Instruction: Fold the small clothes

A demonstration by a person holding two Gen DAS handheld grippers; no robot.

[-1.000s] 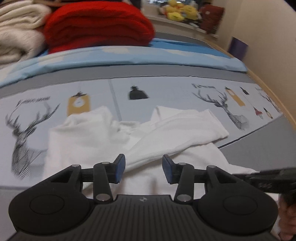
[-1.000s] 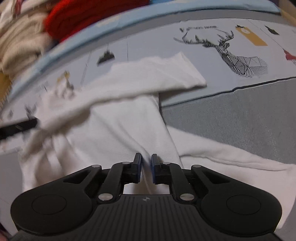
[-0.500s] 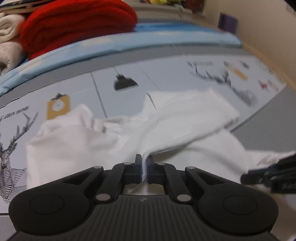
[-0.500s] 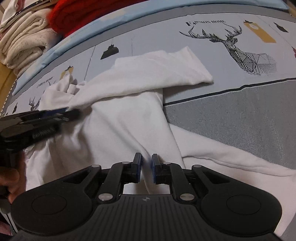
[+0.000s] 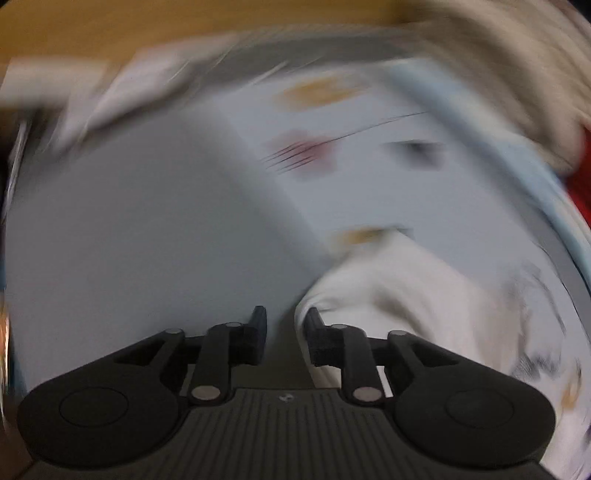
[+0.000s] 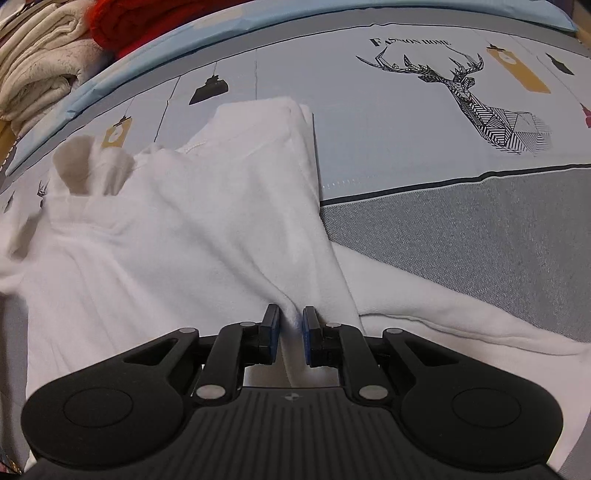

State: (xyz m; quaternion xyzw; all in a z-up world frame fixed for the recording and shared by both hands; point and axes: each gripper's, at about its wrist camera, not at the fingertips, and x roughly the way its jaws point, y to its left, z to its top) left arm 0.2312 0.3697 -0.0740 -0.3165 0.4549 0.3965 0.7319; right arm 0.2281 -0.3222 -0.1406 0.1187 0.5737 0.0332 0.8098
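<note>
While blurred, left tool [image 5: 281, 325] parted, empty; right tool [image 6: 291, 325] clenched on soft white garment [image 6: 192, 229] fold.

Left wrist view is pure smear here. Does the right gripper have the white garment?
Observer: Yes. The right gripper is shut on a raised fold of the white garment.
Operator: Sleeves?
Observer: One sleeve is folded across the body; the other sleeve trails right over the grey sheet panel.
Operator: Anything behind it?
Observer: Cream blankets and a red blanket, stacked at top left.
</note>
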